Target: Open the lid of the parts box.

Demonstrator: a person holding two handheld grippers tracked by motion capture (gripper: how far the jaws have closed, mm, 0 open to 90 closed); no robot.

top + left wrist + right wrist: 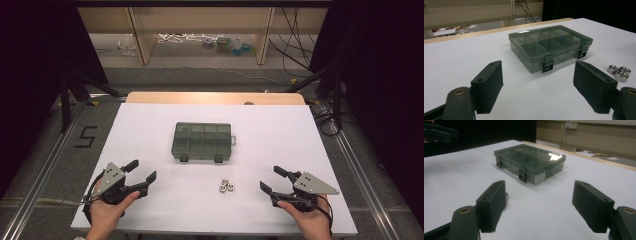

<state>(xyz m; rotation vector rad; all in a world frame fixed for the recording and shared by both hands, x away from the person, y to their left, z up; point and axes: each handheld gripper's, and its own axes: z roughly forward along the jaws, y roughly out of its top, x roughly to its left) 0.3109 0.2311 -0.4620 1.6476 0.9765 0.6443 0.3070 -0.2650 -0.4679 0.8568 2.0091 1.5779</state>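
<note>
On the white table point(150, 130), the closed compartment box point(202, 141) looks empty; both grippers' jaws gape, holding nothing.

The worktop point(150, 130) is a white sheet with a strip of pale wood along its far edge. A smoky grey plastic box point(202, 141) with a clear lid and inner compartments sits flat around the middle, its lid down and two dark clasps facing the near side. Nearer the front edge and a little to the right, three metal nuts point(227, 186) lie clustered together, touching one another, apart from the box.
</note>
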